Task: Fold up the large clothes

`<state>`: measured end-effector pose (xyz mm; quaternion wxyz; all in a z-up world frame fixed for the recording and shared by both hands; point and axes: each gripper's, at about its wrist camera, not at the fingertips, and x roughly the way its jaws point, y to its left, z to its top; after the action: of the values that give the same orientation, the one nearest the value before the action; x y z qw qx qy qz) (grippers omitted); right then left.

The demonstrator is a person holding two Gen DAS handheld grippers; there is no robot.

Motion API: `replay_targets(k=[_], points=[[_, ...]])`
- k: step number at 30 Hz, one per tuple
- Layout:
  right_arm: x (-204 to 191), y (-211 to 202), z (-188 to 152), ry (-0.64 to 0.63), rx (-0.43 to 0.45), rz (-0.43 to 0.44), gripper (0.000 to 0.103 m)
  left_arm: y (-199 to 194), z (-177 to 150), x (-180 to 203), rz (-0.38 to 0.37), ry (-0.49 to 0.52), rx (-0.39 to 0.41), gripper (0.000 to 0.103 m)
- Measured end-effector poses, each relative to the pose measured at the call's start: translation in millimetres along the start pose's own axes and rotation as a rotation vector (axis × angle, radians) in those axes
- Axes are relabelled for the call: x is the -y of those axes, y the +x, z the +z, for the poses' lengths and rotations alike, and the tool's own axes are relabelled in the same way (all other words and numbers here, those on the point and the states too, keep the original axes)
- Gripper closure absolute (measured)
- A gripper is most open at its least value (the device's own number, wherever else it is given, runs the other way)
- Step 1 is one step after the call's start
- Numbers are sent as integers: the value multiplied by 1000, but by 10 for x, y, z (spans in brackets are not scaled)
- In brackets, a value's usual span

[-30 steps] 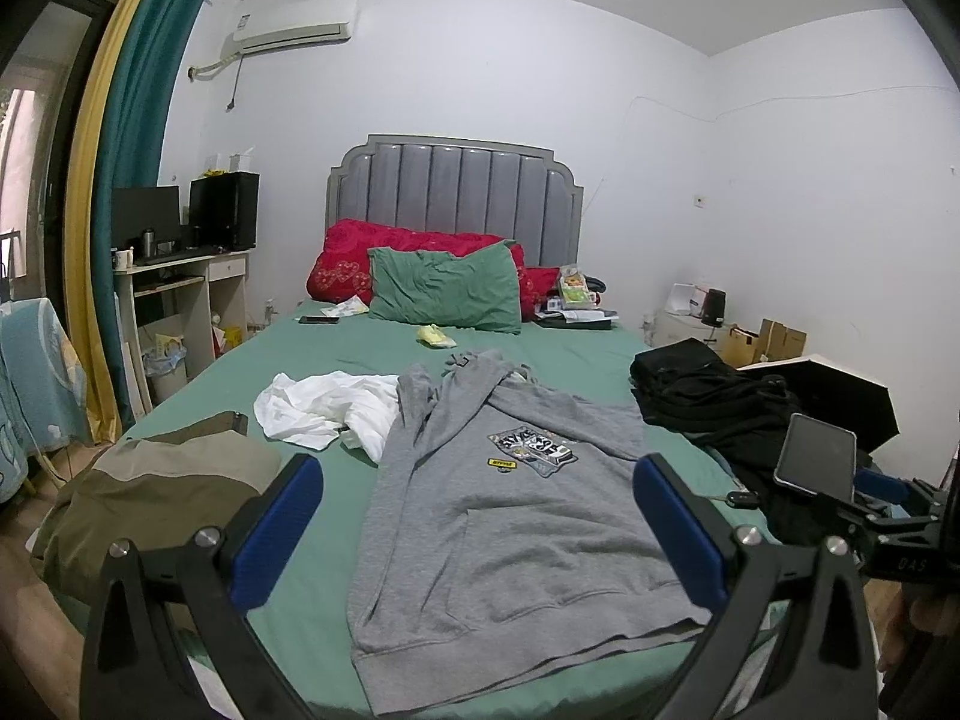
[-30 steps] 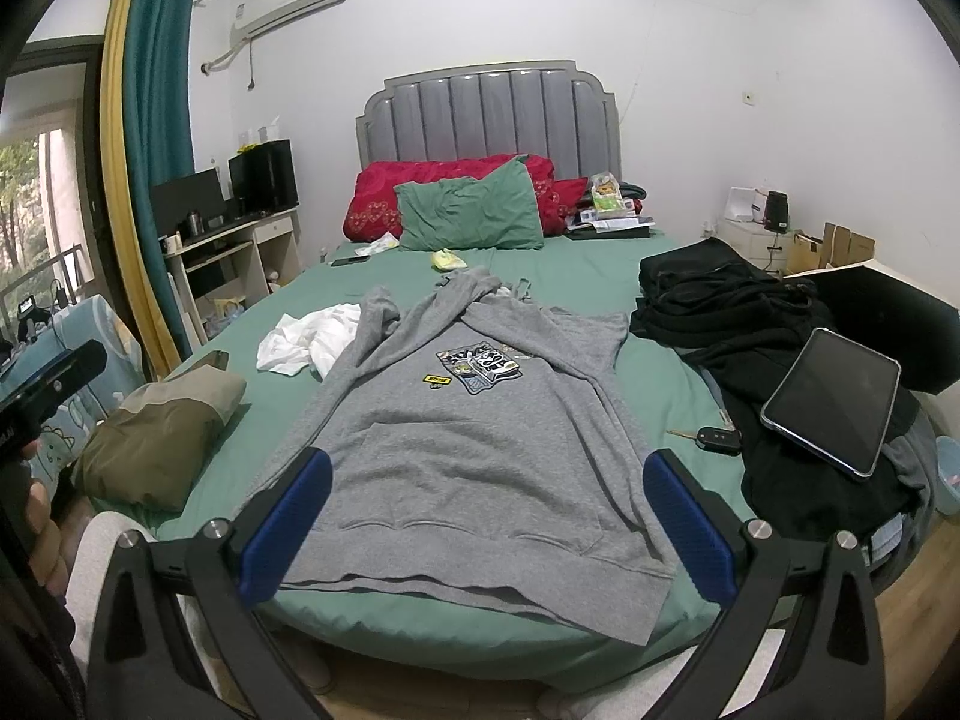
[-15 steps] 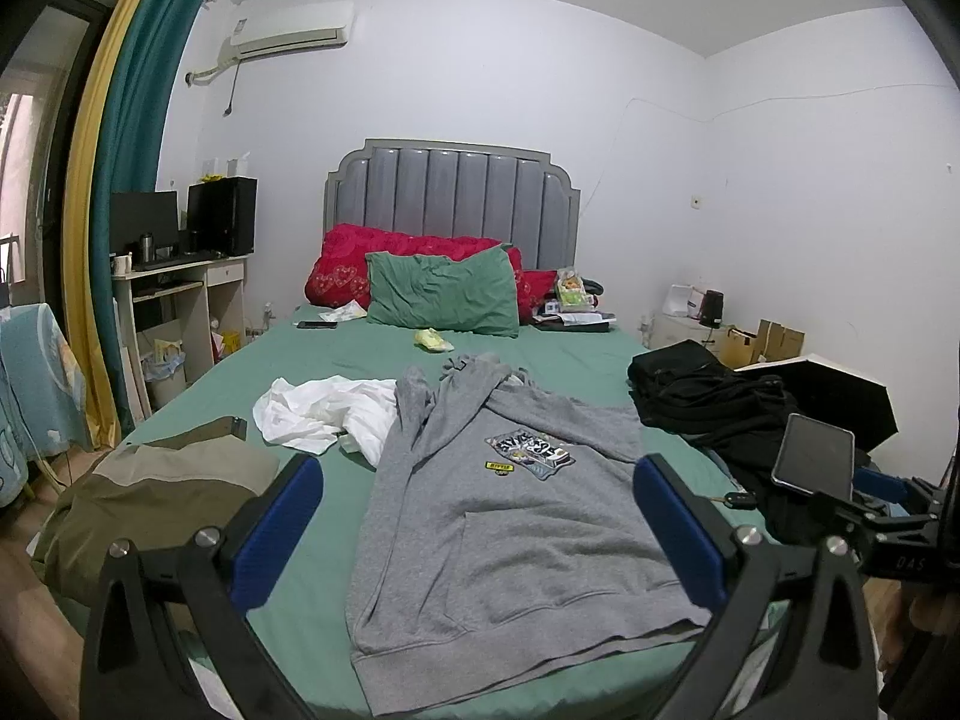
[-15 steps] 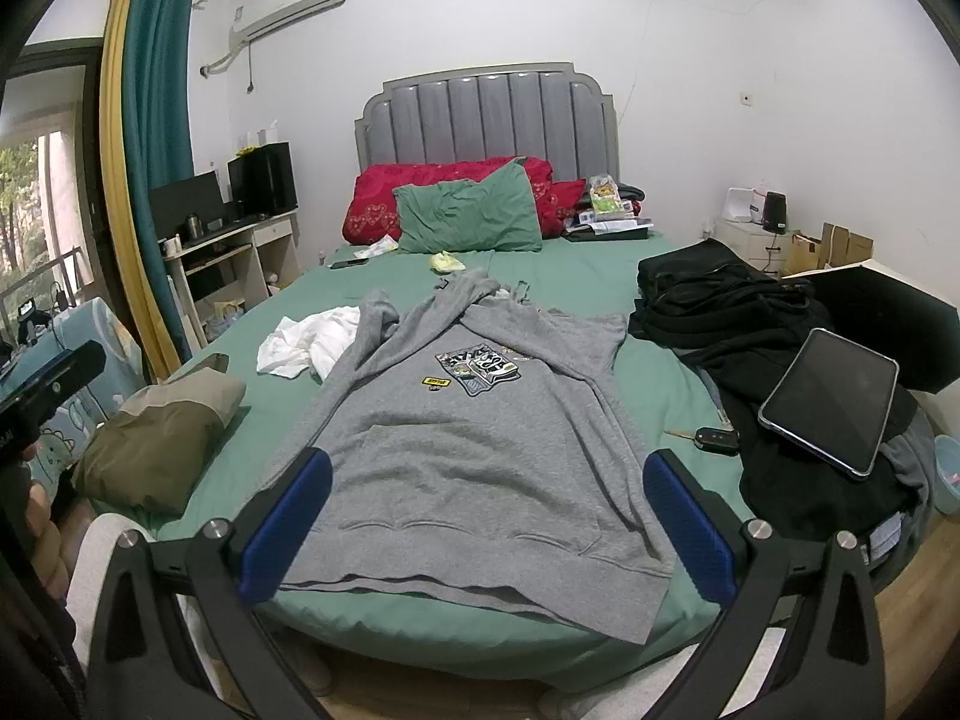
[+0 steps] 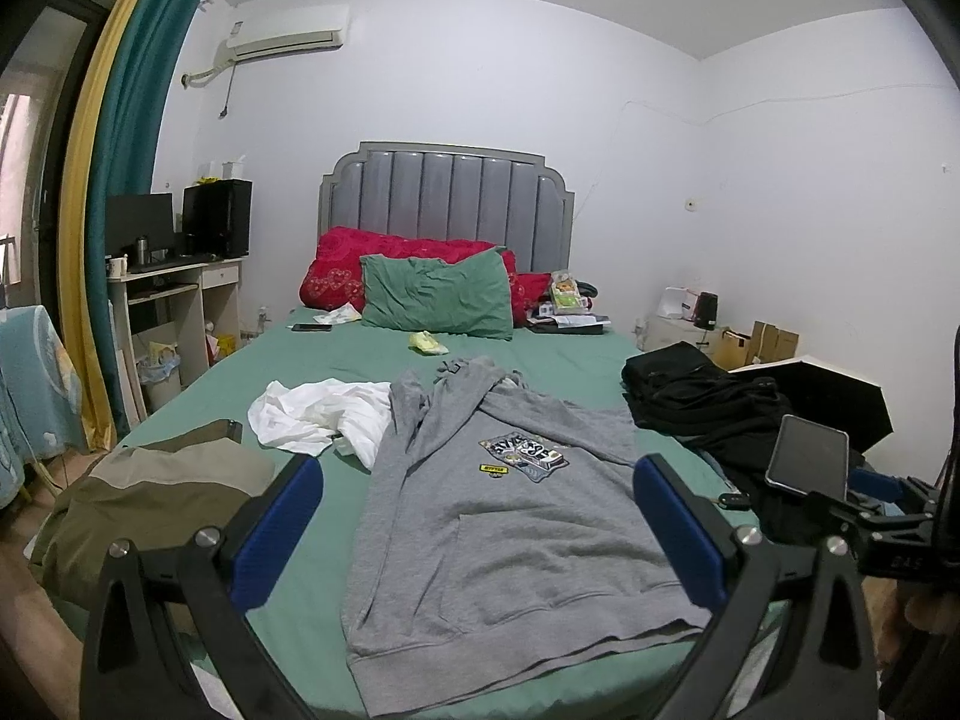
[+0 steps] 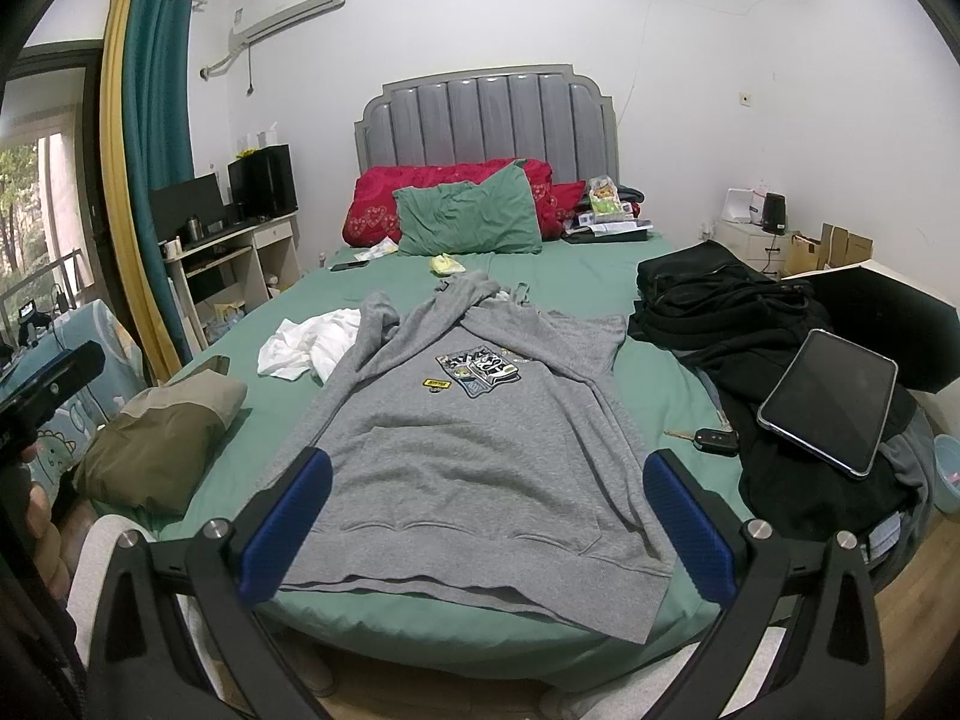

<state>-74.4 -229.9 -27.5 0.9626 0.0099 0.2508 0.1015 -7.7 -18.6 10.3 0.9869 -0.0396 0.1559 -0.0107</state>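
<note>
Grey hoodie (image 6: 474, 450) spread front-up on the green bed (image 6: 600, 282), hood toward the far headboard, hem at the near edge. Left gripper (image 5: 477, 525): jaws wide apart and empty, held above the near end of the bed; seen between the blue pads (image 5: 273, 531), the hoodie's lower body and hem fill the gap without touching either pad. Right gripper (image 6: 487, 525): jaws likewise spread wide, holding nothing, raised over the near bed edge, with the hem lying between and beyond its pads (image 6: 690, 525).

Left of the hoodie: a crumpled white garment (image 6: 309, 342), touching the hoodie's left sleeve, and nearer, at the bed's left edge, an olive-brown folded garment (image 6: 159, 441). Right of the hoodie: a heap of black clothes (image 6: 726, 306), with a tablet (image 6: 828, 399) resting on its near part and a car key (image 6: 714, 439) on the sheet just beside it. Far end: a green pillow (image 6: 468, 219) leaning against red pillows (image 6: 384, 201).

A waste bin (image 5: 159, 375) stands on the floor left of the bed, lined with a bag; its contents cannot be made out.
</note>
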Motion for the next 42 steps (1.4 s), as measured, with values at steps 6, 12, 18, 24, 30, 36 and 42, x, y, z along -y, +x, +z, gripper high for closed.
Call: replay_targets(k=[6, 12, 18, 24, 30, 36, 42], points=[[4, -8, 4, 1, 2, 0, 0, -4, -16, -20, -22, -11, -1, 0], [7, -18, 11, 2, 1, -1, 0, -12, -19, -48, -44, -14, 10, 0], [24, -2, 33, 3, -1, -1, 0, 18, -36, -14, -52, 0, 7, 0], [38, 251, 62, 3, -34, 5, 0, 313, 24, -7, -56, 41, -50, 0], [183, 874, 156, -28, -88, -12, 0, 931, 69, -197, -105, 11, -113, 0], [342, 1930, 351, -56, -176, -18, 32, 1854, 2, -499, -86, -12, -188, 0], [252, 3441, 630, -146, -253, 34, 43, 2930, -89, -895, -65, -29, -222, 0]])
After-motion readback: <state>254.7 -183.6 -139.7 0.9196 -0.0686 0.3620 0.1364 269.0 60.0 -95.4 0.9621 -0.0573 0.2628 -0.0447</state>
